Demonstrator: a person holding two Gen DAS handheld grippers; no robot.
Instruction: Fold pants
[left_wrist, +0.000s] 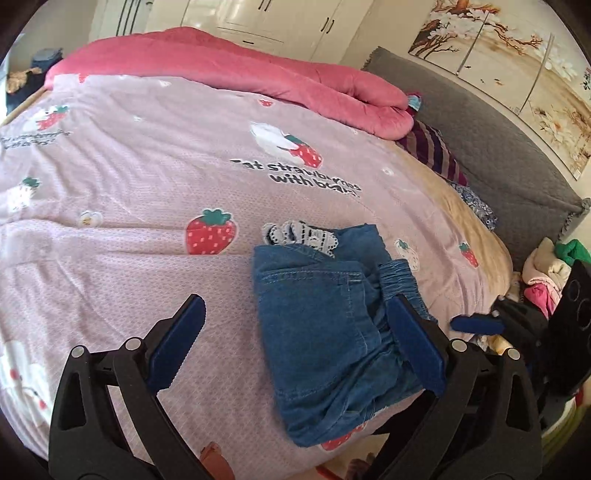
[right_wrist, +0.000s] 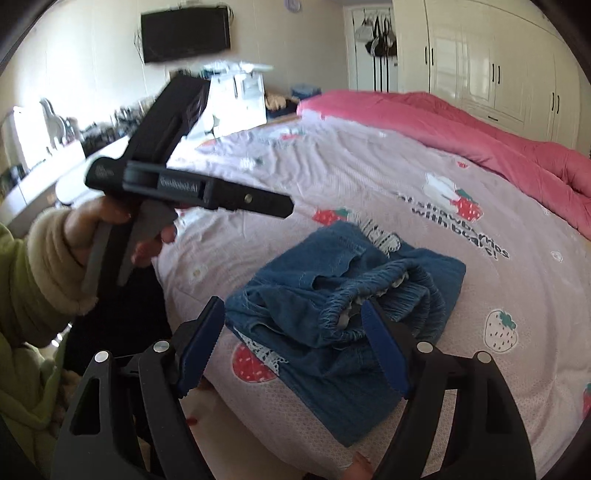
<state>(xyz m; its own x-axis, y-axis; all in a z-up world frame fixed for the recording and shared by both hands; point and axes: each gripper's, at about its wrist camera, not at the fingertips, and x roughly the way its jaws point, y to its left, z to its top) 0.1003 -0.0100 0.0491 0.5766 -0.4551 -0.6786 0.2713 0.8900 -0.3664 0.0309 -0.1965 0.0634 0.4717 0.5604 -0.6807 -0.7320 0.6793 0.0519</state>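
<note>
A pair of blue denim pants (left_wrist: 325, 325) lies folded in a rumpled bundle on a bed, on a pink strawberry-print bedspread (left_wrist: 129, 177), near the bed's edge. In the left wrist view the pants sit at about 5 o'clock, with white lace trim (left_wrist: 299, 236) showing at their far end. The left tool (left_wrist: 295, 332) hovers with its blue-padded fingers spread wide, holding nothing. In the right wrist view the right tool (right_wrist: 293, 343) is likewise wide open and holds nothing, the elastic waistband (right_wrist: 369, 291) bunched between its fingers. A rolled pink comforter (left_wrist: 258, 74) lies at 12 o'clock.
</note>
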